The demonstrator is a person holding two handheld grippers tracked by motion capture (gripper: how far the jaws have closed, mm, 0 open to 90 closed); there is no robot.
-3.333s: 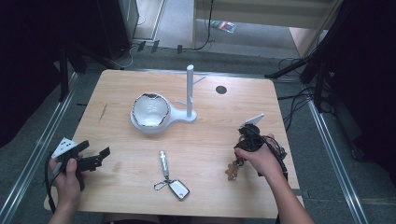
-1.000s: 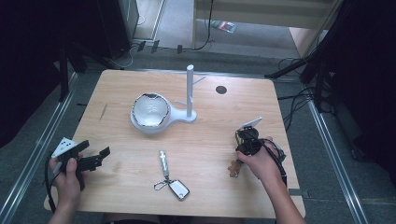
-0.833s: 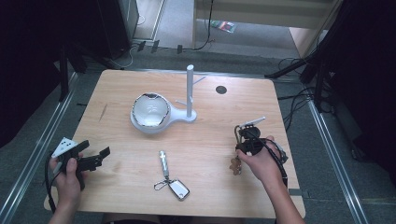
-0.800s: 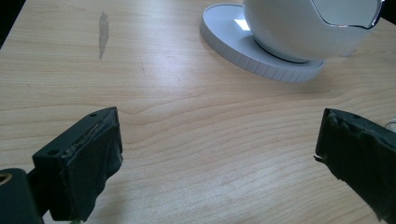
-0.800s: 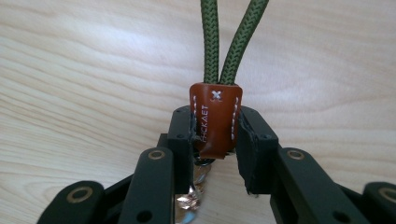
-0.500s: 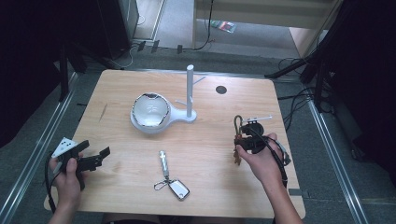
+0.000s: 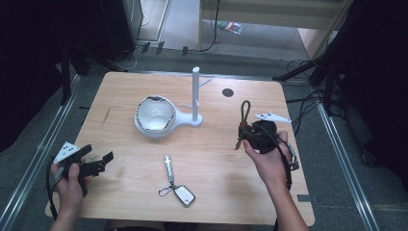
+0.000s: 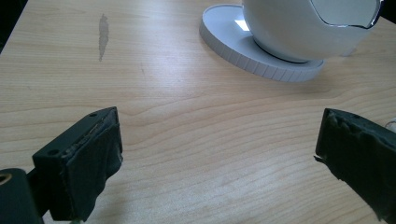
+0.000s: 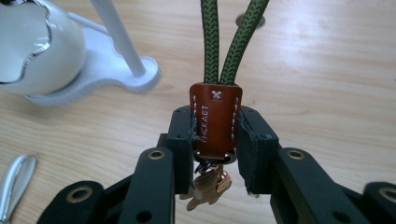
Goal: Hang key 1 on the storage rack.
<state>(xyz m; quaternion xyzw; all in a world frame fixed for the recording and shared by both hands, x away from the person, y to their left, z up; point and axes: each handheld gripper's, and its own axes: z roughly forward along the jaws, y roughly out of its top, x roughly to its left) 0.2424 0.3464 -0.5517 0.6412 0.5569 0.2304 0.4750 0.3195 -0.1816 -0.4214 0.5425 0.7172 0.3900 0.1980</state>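
- Right now your right gripper (image 9: pixel 215 135) is clamped on the brown leather tab (image 9: pixel 215 122) of a keychain, jaws pressed against both sides of the tab.
- The green cord loop (image 9: pixel 229 37) rises up out of the tab; in the high view the loop (image 7: pixel 246 111) stands above the gripper, over the right part of the table (image 7: pixel 120 91).
- A small copper-coloured key charm (image 9: pixel 208 185) hangs below the tab, between the jaw arms.
- Your right hand (image 7: pixel 267 156) carries the gripper just right of the white stand (image 7: pixel 196 96), apart from it.
- Your left gripper (image 7: pixel 91 163) sits at the table's front left corner, jaws spread wide, gripping nothing; bare wood lies between them in the left gripper view.
- The white bowl (image 7: pixel 154 114) rests on the stand's round base, ahead of the left gripper, well apart.
- A second keychain with a silver fob (image 7: pixel 184 194) and a metal stick (image 7: pixel 167 167) lies flat near the front edge, between your hands.
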